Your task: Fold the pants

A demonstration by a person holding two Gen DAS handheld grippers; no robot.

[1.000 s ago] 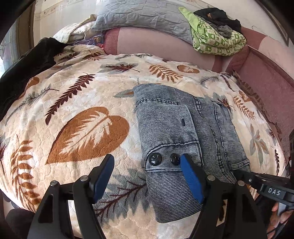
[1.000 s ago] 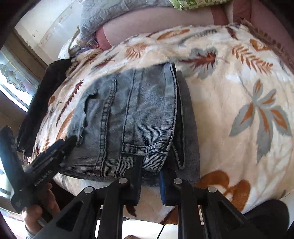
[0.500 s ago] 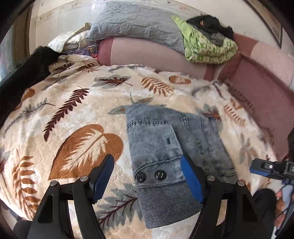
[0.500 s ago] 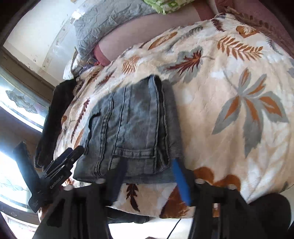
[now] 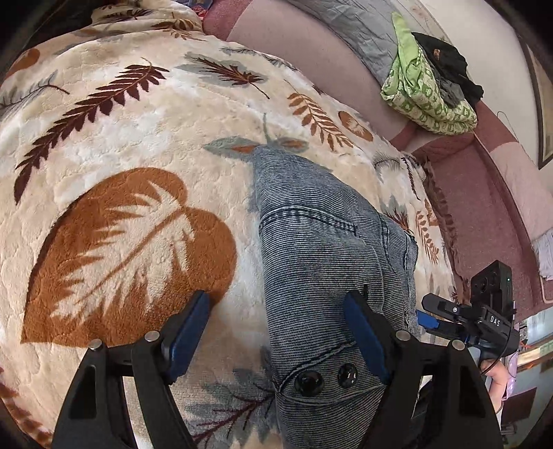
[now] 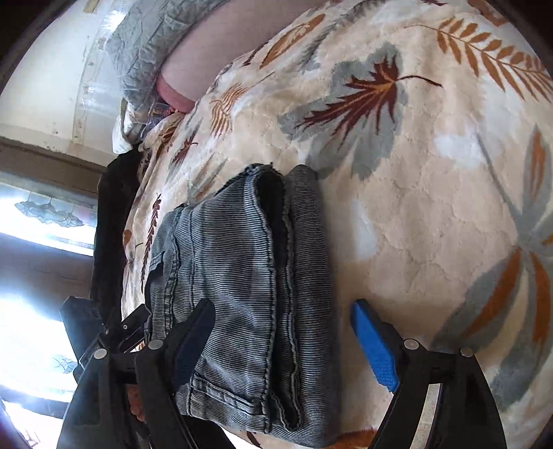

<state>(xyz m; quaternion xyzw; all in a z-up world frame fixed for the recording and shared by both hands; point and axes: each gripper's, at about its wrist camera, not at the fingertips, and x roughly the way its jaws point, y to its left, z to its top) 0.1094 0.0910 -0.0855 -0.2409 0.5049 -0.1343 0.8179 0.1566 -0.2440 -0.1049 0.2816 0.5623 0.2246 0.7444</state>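
Folded jeans (image 6: pixel 249 293) lay on the leaf-print blanket (image 6: pixel 432 214) between both grippers' parted, empty fingers (image 6: pixel 375 349); folding appeared complete, next probably withdrawal.

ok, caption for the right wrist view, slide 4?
Right tool open above folded jeans lying on a leaf-print blanket.

Home bedroom: bed w/ leaf blanket (image 5: pixel 145 114), pillow (image 5: pixel 349 31), stained-glass window (image 6: pixel 48 210).
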